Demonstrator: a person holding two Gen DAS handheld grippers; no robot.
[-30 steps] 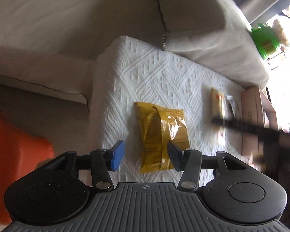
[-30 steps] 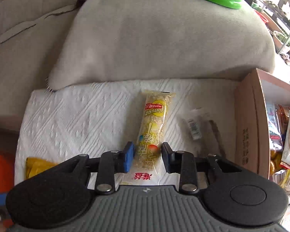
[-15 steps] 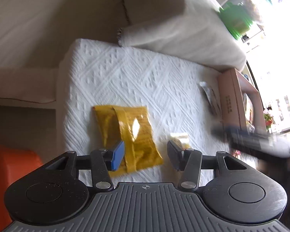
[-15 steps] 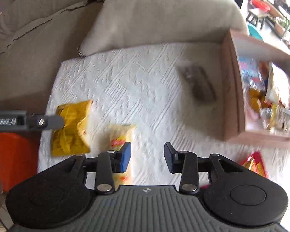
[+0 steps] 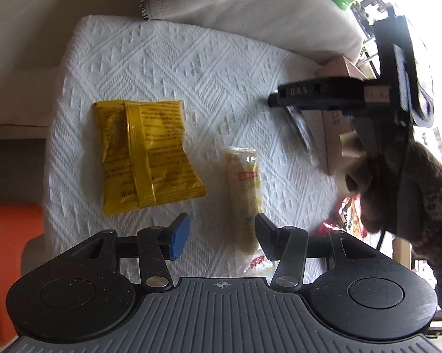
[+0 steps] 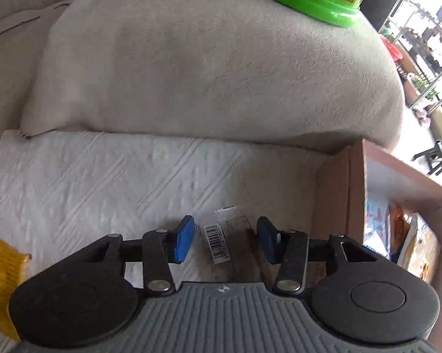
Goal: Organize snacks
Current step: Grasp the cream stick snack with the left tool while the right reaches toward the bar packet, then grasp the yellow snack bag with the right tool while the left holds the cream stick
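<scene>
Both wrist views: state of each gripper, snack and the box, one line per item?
left gripper: open, empty, above the cloth
right gripper: open, straddling the clear packet
yellow packet: flat, untouched
rice bar: flat, sealed
clear packet: flat, ungripped
cardboard box: open, snacks inside

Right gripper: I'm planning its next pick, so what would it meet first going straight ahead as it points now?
Probably the clear barcoded packet, lying on the white cloth between the open jaws of the right gripper. Beyond it is the beige cushion; depth is unclear.
</scene>
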